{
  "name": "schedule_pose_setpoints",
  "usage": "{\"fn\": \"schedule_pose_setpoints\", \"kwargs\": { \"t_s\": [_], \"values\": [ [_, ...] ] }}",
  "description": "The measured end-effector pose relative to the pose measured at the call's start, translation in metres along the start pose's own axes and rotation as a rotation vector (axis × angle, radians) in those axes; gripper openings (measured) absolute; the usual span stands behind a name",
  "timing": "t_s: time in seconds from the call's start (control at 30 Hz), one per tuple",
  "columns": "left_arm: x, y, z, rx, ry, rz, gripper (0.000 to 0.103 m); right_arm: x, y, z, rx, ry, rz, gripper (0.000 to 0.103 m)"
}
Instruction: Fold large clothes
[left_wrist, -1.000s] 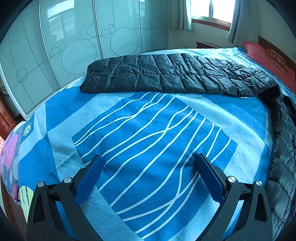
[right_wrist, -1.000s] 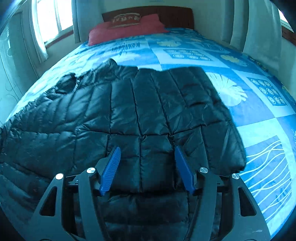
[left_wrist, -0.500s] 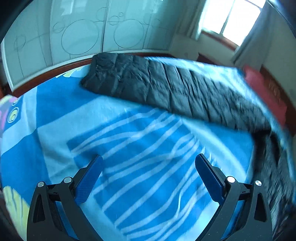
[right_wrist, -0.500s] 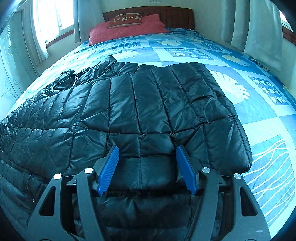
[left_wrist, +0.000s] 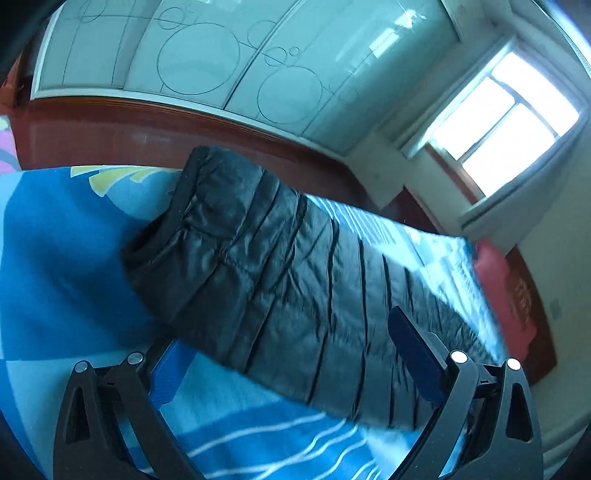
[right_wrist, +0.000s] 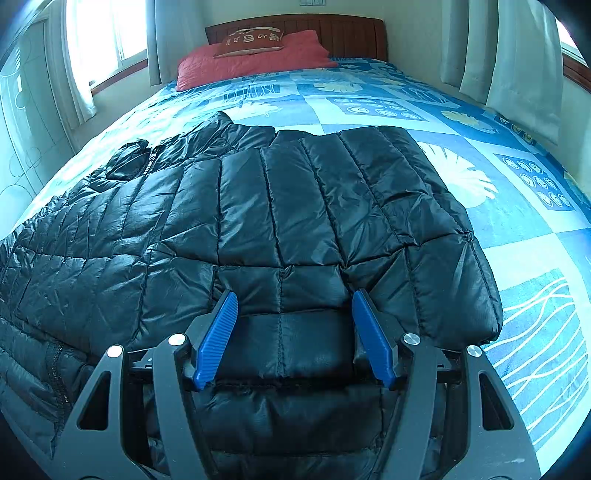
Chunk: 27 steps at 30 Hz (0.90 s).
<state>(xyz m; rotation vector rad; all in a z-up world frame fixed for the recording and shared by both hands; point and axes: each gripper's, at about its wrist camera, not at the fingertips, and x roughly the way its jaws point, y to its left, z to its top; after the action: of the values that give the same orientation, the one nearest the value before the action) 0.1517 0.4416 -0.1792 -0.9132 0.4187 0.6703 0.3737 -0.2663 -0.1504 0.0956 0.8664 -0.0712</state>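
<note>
Currently a black quilted down jacket (right_wrist: 280, 206) is seen spread flat on the bed (right_wrist: 517, 206), over a blue patterned bedspread, with its collar end turned toward the red pillow (right_wrist: 255, 59) at the wooden headboard (right_wrist: 343, 33).

From the right wrist view, the right gripper (right_wrist: 291, 332) is held low over the near edge of the jacket. A puffed panel of the jacket lies between its blue pads (right_wrist: 216, 339); the fabric bulges up to both pads, but whether it is actually pinched cannot be told.

From the left wrist view, one long sleeve (left_wrist: 280, 280) of the jacket is seen stretched across the bedspread, its cuff end toward the side of the bed nearest the wardrobe doors (left_wrist: 199, 55). The left gripper (left_wrist: 284, 354) is spread wide, its jaws having just been narrowing slightly, and it is tilted in the frame. The sleeve is framed between the pads, nothing being clenched. A bright window (left_wrist: 506, 122) is visible at the upper right.
</note>
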Motion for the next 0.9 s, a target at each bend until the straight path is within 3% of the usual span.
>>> {"fn": "schedule_pose_setpoints", "kwargs": {
  "t_s": [0.03,0.1,0.13,0.2,0.27,0.37,0.53,0.67,0.9],
  "values": [
    [-0.001,0.002,0.001,-0.02,-0.013,-0.004,0.084,0.0,0.0,0.0,0.0,0.0,0.001,0.064],
    [-0.002,0.007,0.004,-0.053,-0.02,-0.011,0.059,0.0,0.0,0.0,0.0,0.0,0.001,0.064],
    [-0.004,0.011,0.006,-0.069,-0.027,-0.001,0.053,0.0,0.0,0.0,0.0,0.0,0.0,0.064],
    [-0.004,0.017,0.01,-0.076,-0.032,0.023,0.024,0.0,-0.001,0.0,0.0,0.0,0.001,0.064],
    [-0.003,0.018,0.012,-0.074,-0.025,0.015,0.014,0.0,-0.001,0.0,0.0,0.0,0.002,0.064],
    [0.0,0.0,0.014,-0.009,-0.032,0.045,0.008,0.0,-0.001,0.0,0.0,-0.002,0.003,0.065],
    [-0.016,-0.043,0.003,0.152,-0.094,0.048,0.006,-0.003,-0.002,0.003,0.0,-0.005,0.005,0.065],
    [-0.026,-0.097,-0.017,0.313,-0.115,-0.008,0.006,-0.009,-0.004,0.007,0.004,-0.015,0.025,0.073],
    [-0.041,-0.2,-0.087,0.594,-0.097,-0.159,0.006,-0.019,-0.001,0.0,-0.022,-0.024,0.034,0.074]
  ]
}}
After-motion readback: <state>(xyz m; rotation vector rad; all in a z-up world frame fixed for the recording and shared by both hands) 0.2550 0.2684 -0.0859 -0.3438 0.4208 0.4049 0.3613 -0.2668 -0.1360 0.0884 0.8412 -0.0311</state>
